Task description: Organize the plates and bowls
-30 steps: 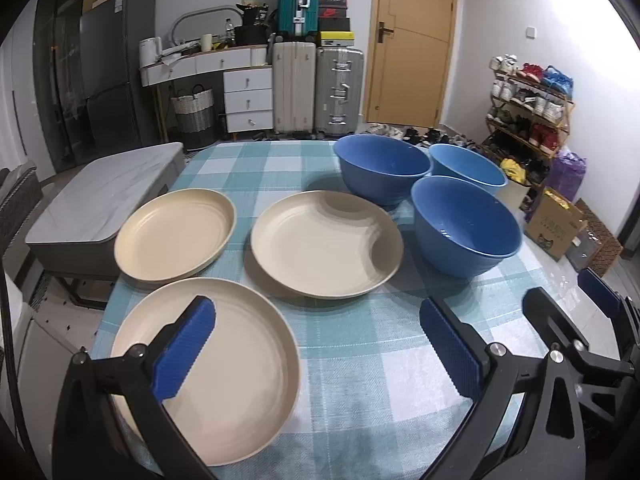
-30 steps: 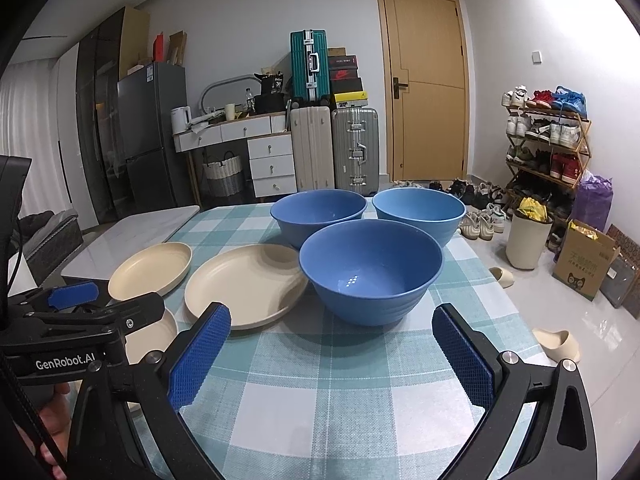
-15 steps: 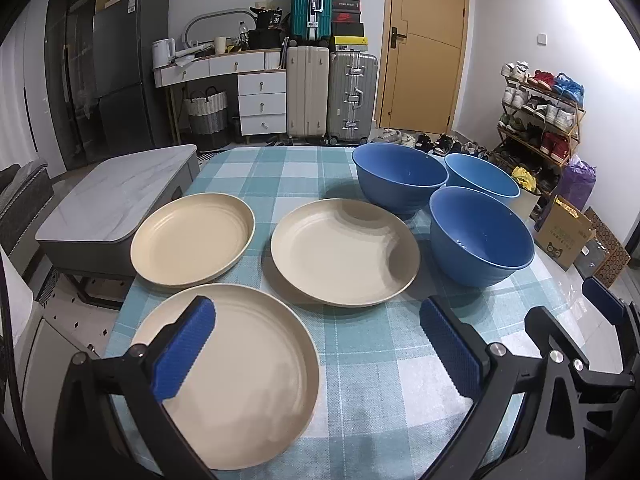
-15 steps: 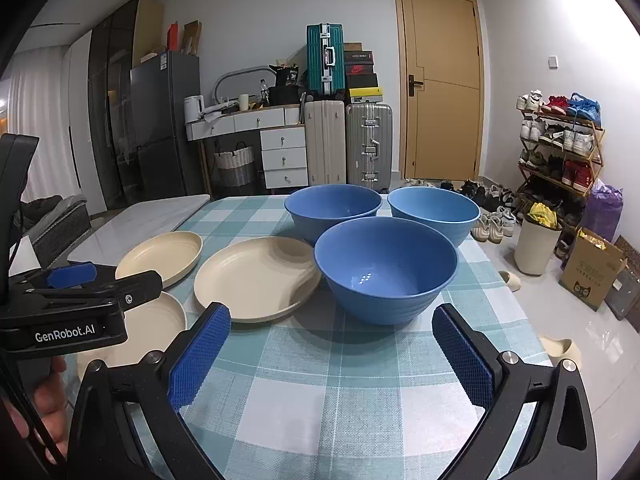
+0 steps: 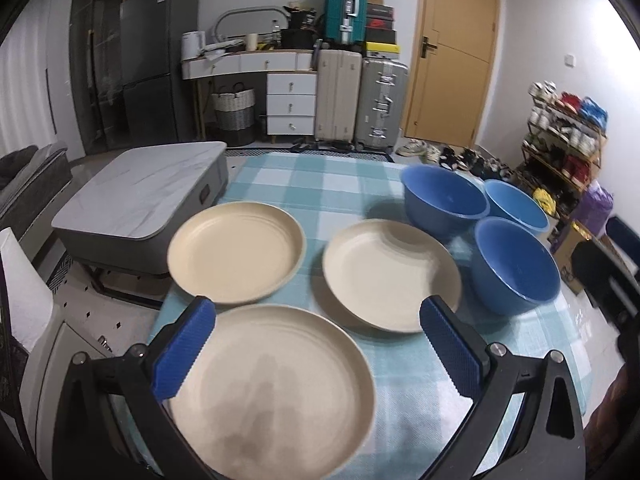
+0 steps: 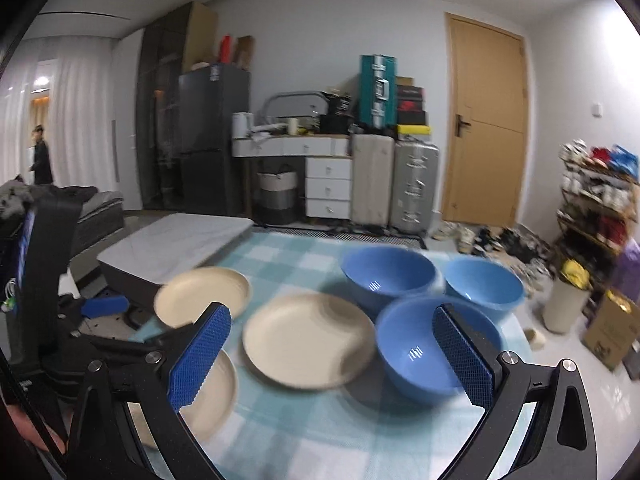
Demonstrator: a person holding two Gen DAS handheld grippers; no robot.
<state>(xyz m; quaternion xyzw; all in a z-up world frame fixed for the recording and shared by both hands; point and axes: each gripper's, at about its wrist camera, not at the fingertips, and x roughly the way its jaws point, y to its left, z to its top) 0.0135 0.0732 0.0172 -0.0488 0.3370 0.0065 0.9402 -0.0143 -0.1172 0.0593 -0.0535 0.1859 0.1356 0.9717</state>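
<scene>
Three cream plates lie on the checked tablecloth: the near plate [image 5: 272,384], a far left plate [image 5: 236,252] and a middle plate [image 5: 390,274]. Three blue bowls stand to the right: the near bowl [image 5: 516,266], a back left bowl [image 5: 444,202] and a back right bowl [image 5: 516,210]. My left gripper [image 5: 318,350] hangs open above the near plate, holding nothing. My right gripper [image 6: 330,356] is open over the middle plate [image 6: 308,344] and beside the near bowl [image 6: 424,350], empty. The left gripper's body [image 6: 44,292] shows at the right wrist view's left edge.
A grey marble-topped low table [image 5: 140,196] stands left of the dining table [image 5: 320,180]. Suitcases [image 5: 360,100], a white drawer unit [image 5: 290,108], a fridge [image 5: 156,68], a door and a shoe rack [image 5: 564,140] line the room's back. A person [image 6: 40,156] stands far left.
Both grippers have shifted left and lifted, so plates and bowls sit further right and lower in both views. The right wrist view is now motion-blurred. No dish has moved.
</scene>
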